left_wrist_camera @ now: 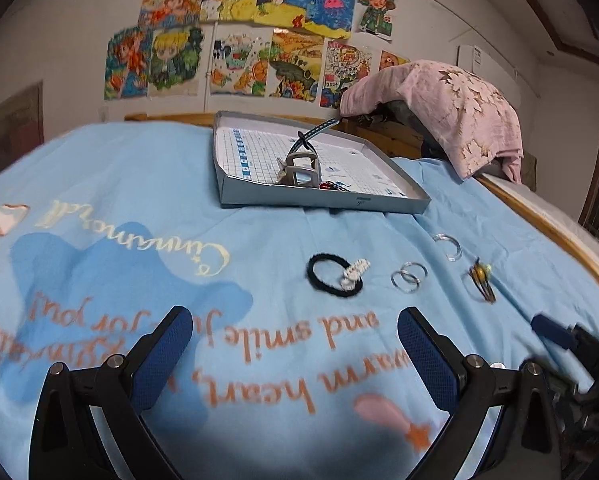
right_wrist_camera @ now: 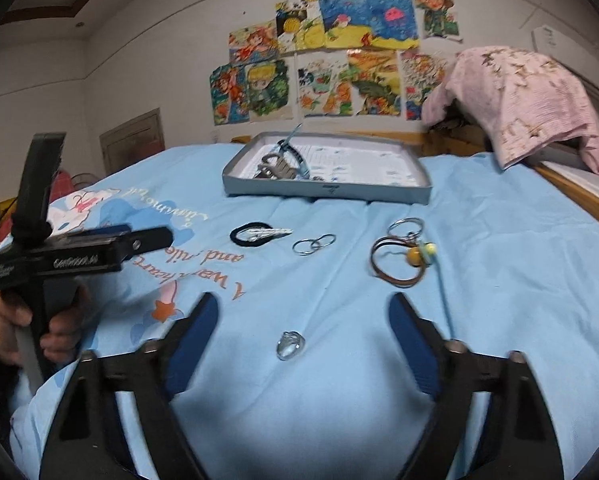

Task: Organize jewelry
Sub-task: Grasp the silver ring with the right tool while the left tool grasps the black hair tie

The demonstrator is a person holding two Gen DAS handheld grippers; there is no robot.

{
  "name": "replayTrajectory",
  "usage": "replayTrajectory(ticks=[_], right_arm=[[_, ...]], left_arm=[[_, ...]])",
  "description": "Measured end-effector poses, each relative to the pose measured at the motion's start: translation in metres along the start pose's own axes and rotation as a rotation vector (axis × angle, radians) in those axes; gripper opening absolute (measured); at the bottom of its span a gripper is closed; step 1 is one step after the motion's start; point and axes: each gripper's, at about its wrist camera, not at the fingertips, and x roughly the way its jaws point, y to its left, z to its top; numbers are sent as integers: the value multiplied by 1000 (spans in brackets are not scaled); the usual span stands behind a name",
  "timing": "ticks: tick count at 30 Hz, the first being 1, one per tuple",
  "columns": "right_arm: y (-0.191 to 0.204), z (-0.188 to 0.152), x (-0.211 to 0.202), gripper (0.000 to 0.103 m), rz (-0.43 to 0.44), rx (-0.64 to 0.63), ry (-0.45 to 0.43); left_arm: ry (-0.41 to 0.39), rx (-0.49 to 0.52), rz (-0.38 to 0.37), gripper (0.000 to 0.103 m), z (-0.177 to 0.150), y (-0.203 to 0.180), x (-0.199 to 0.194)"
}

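Ahead: both grippers (left_wrist_camera: 295,344) (right_wrist_camera: 303,332) spread, empty; ring (right_wrist_camera: 290,345) between right fingers; tray (right_wrist_camera: 327,192) beyond.

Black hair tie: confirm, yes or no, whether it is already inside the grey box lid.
No: the black hair tie lies on the blue bedsheet, in front of the grey box lid and apart from it.

Black frames with silver screws and blue textured pads are seen on both the left gripper (left_wrist_camera: 295,344) and right gripper (right_wrist_camera: 303,328); white lettering marks one body.
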Motion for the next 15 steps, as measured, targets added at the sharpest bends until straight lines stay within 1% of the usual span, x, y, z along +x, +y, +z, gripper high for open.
replayTrajectory(ticks=[3,5,6,7,8,10,11,13,15], right_arm=[[0,2,9,68,25,10,13],[0,1,13,61,38,24,24],[0,-2,15,55,43,30,32],[0,-5,16,53,46,37,35],[0,-7,16,53,47,43,37],[1,-12,15,53,61,54,40],[2,-13,15,51,68,51,42],[7,-16,15,39,83,30,53],[12,-17,18,38,73,6,75]], left_arm=[[31,-51,-28,103,12,7,20],[53,-70,-45,103,19,9,34],[62,-75,-51,103,22,10,41],[67,-75,-50,102,23,10,46],[73,-70,-47,101,24,9,51],[85,-52,-43,96,24,7,59],[93,-43,-40,95,24,5,63],[107,-24,-40,91,24,2,69],[115,2,-40,88,24,-2,73]])
